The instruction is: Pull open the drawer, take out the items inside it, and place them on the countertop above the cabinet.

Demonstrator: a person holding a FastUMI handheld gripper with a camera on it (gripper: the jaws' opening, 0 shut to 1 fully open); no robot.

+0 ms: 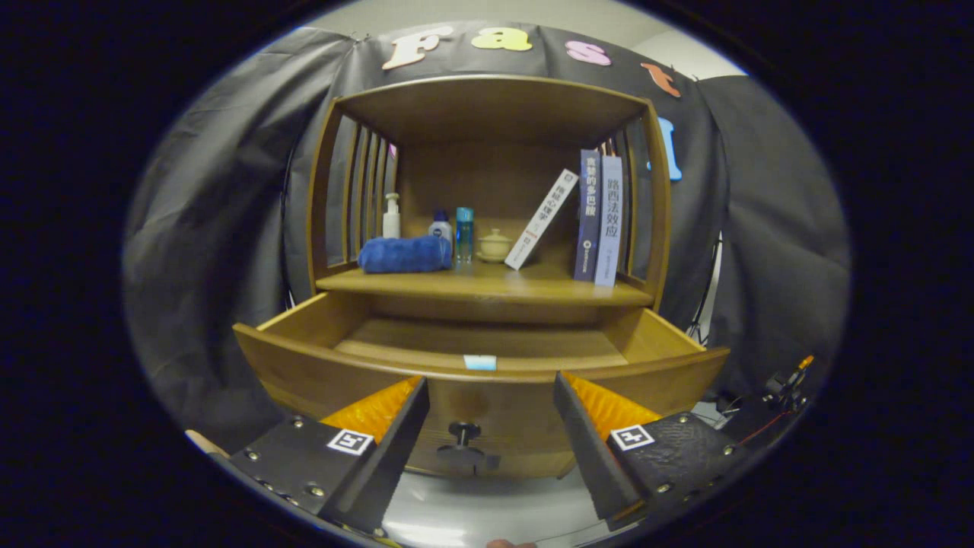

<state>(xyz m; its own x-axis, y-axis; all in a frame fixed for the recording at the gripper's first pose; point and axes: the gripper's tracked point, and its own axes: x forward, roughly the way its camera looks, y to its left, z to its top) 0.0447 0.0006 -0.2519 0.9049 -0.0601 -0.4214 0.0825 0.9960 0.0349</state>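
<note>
A wooden cabinet stands ahead with its drawer pulled out toward me. A small dark knob sits on the drawer front, between and just beyond my fingers. At the front of the drawer's floor a small pale blue item shows, partly hidden by the drawer front. The countertop above the drawer carries a rolled blue towel. My gripper is open, its fingers spread to either side of the knob and holding nothing.
On the countertop behind the towel stand a white pump bottle, a small white bottle, a teal bottle and a lidded cream bowl. A white book leans toward two upright books. Slatted sides and a top panel enclose the shelf.
</note>
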